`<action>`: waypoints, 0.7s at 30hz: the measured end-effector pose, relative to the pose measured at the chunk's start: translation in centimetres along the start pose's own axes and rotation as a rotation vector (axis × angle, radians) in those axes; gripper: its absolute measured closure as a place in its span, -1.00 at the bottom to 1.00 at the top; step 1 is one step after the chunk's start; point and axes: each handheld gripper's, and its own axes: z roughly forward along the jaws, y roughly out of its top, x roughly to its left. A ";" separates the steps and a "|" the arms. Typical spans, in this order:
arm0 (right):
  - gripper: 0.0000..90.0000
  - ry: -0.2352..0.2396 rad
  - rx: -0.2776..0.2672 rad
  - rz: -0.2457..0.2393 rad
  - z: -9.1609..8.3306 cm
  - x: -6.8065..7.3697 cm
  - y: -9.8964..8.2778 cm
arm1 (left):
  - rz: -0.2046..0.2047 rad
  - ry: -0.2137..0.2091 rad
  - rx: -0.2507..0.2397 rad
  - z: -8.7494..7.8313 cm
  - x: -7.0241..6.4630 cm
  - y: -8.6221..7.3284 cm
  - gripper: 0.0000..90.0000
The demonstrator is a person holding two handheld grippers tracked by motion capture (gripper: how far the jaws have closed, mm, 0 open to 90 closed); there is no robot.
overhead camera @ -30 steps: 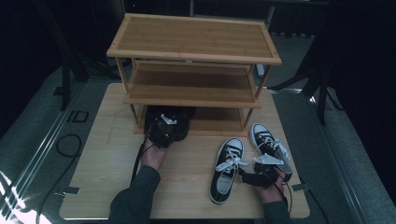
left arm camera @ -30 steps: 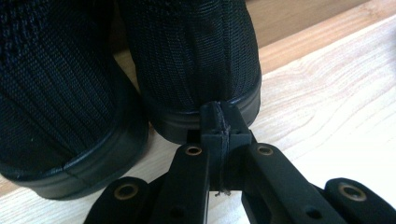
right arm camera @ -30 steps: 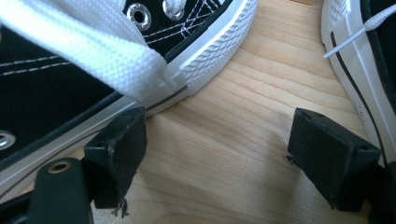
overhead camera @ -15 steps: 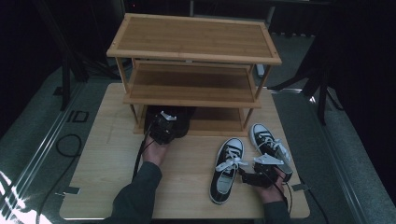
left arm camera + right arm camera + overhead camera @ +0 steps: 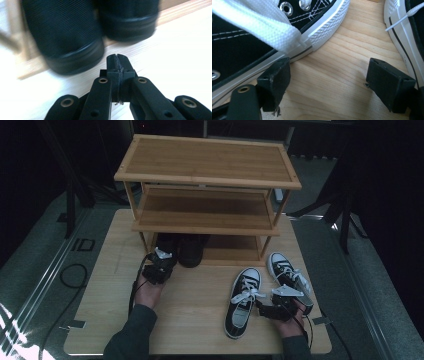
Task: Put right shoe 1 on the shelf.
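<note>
though the left gripper [image 5: 159,265] sat pressed together and empty before the pair of black shoes [image 5: 181,249] on the wooden rack's bottom shelf [image 5: 227,254], the right gripper [image 5: 274,309] was spread between two black-and-white canvas sneakers [image 5: 243,301] near the tabletop's right front corner, their long axes running front to back, forearm low.
</note>
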 end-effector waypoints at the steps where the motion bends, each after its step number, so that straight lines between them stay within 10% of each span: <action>1: -0.57 0.000 0.000 0.000 0.0 0.0 0.0 | -0.008 0.010 0.003 0.0 0.4 -0.2 0.99; 8: -0.57 0.000 0.000 0.000 0.0 0.0 0.0 | -0.067 0.050 0.014 0.6 2.7 -1.2 0.98; 21: -0.57 0.000 0.000 0.000 0.0 0.0 0.0 | -0.057 0.030 0.007 2.0 1.9 0.2 0.98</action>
